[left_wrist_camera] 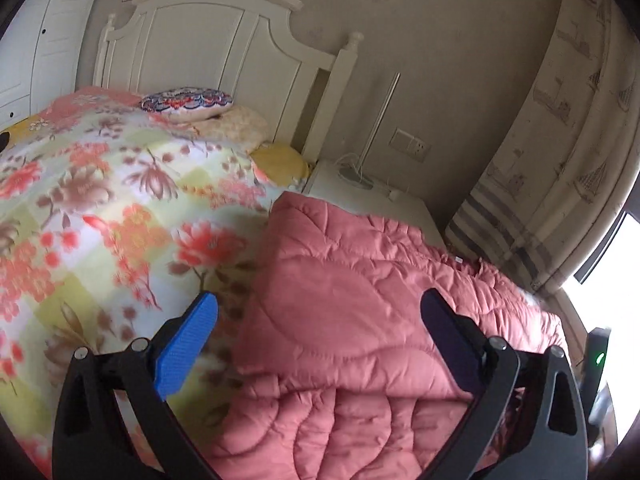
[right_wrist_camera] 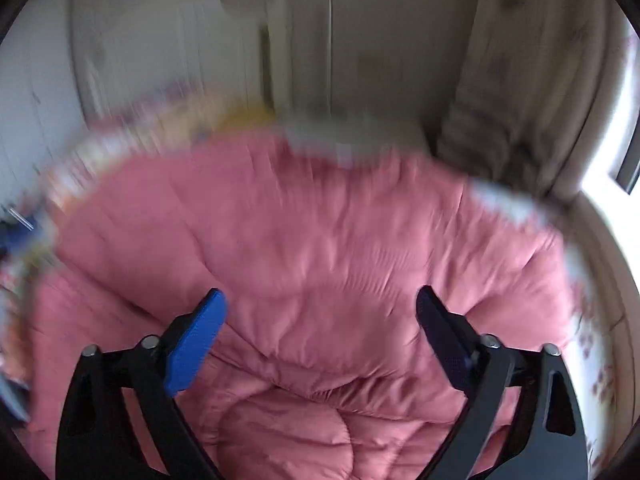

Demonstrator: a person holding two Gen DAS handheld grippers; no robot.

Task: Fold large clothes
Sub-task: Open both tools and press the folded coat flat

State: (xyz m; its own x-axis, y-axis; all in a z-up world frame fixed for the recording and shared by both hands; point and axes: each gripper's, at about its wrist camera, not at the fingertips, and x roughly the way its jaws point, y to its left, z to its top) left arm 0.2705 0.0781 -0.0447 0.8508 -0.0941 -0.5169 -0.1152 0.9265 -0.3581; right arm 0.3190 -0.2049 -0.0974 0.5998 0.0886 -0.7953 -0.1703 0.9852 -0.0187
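A pink quilted garment (left_wrist_camera: 352, 320) lies folded over itself on the right side of the bed, its folded edge running toward the nightstand. My left gripper (left_wrist_camera: 320, 308) hovers above its near left part, jaws wide and nothing between the blue pads (left_wrist_camera: 188, 344). In the right wrist view, which is blurred, the same pink garment (right_wrist_camera: 320, 240) fills the middle. My right gripper (right_wrist_camera: 320, 304) points down at it from above, jaws wide apart, pads clear of the cloth.
A floral bedspread (left_wrist_camera: 100, 208) covers the bed to the left. A patterned cushion (left_wrist_camera: 188, 102) and a yellow pillow (left_wrist_camera: 280, 160) lie by the white headboard (left_wrist_camera: 224, 48). A white nightstand (left_wrist_camera: 360, 196) with a lamp base stands at the bed's right; a curtain (left_wrist_camera: 560, 140) hangs beyond.
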